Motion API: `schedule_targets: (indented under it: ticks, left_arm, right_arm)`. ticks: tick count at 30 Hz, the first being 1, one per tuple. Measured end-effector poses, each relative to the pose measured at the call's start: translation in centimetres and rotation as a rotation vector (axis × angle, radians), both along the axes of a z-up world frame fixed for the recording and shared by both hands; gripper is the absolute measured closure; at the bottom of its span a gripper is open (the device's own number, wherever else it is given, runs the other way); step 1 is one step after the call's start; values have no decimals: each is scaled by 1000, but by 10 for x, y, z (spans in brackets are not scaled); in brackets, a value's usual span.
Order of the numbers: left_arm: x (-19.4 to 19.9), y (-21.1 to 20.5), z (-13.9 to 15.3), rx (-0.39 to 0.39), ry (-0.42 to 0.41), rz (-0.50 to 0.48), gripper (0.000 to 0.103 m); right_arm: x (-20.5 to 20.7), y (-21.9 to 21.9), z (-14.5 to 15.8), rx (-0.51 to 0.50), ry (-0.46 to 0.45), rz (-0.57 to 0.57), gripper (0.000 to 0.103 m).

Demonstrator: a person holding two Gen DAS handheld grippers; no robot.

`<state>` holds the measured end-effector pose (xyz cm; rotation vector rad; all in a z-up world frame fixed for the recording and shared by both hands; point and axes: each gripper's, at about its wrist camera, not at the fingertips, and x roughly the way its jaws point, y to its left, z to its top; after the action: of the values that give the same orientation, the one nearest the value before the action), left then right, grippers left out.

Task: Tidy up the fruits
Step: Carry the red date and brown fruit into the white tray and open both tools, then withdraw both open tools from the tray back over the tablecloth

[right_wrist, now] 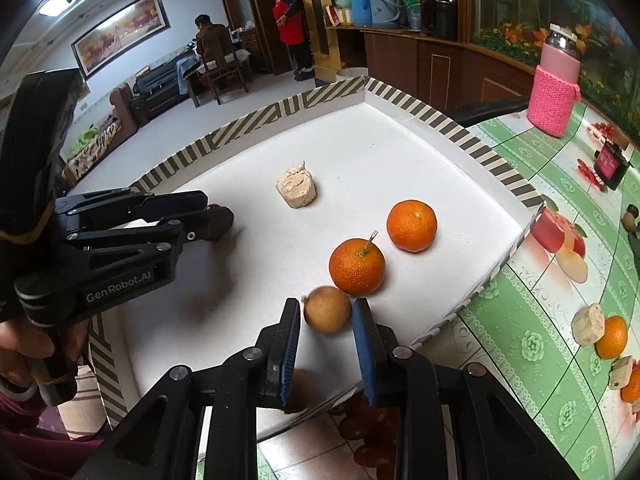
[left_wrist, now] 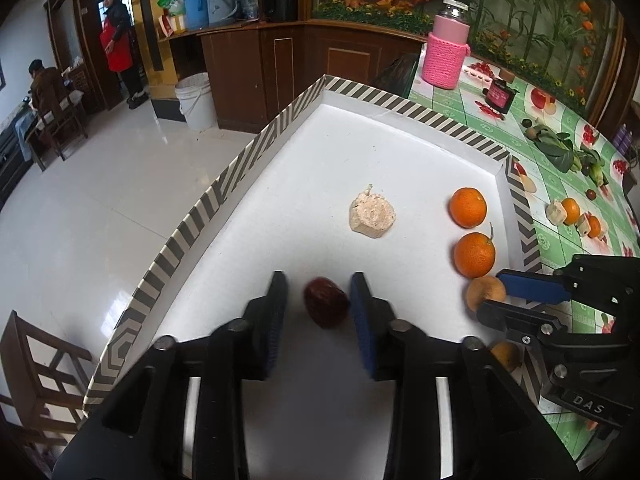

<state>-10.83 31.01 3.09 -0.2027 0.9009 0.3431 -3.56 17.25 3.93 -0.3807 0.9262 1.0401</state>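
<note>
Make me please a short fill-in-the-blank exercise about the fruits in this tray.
1. The white tray holds ___ oranges.
2. Between the fingers of the left gripper lies a dark ___ fruit.
3. The brown round fruit by the right gripper touches the orange that has a ___.

Missing words: two; red; stem

Home living room: sofa, thermoses, painting.

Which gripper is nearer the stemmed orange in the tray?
Right. The right gripper straddles a small brown fruit touching the stemmed orange; the left gripper sits farther across the tray, around a dark red fruit.
</note>
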Motion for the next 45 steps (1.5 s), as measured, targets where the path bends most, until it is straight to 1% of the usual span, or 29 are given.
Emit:
schedule_targets:
  ticks: [1,2,5,8,15,17,18,26,33,39,45]
  left_arm:
    - [-1,0,0,-2,-2,4,55]
    - [-2,1,1,-3,-5,7,51]
    - [-4,1,2,2,-9,19,51]
    - [-6,1,3,4,-15,26,51]
    - [-11,-15,16,52,-59,28,50]
    - [-12,-20,20,66,-76,23,42]
    - [-13,-22,22,70,-84,19,42]
    - [-15,-40,33,114,-106,4,42]
    - [-14,-58,38,129,-123,-18,42]
    - [-8,-83,44,126,-140,-71,42]
    - [5,-117,49,130,-153,-138,42]
  right_arm:
    - [-1,0,1,1,-1,-1,76]
    - [-2,-2,2,3,-5,-4,75]
    - [-4,-7,6,13,-6,-15,75]
    - [-5,-19,16,49,-12,-41,75]
    - [-10,-55,38,122,-47,-133,75]
    - [-10,-66,42,139,-56,-162,75]
    - [-7,-71,43,142,-60,-175,75]
    - [-6,-110,45,165,-58,-263,74]
    - [-5,-144,45,177,-61,-335,74]
    - [-1,-176,41,159,-65,-402,74]
    - [2,-210,38,165,-62,-473,73]
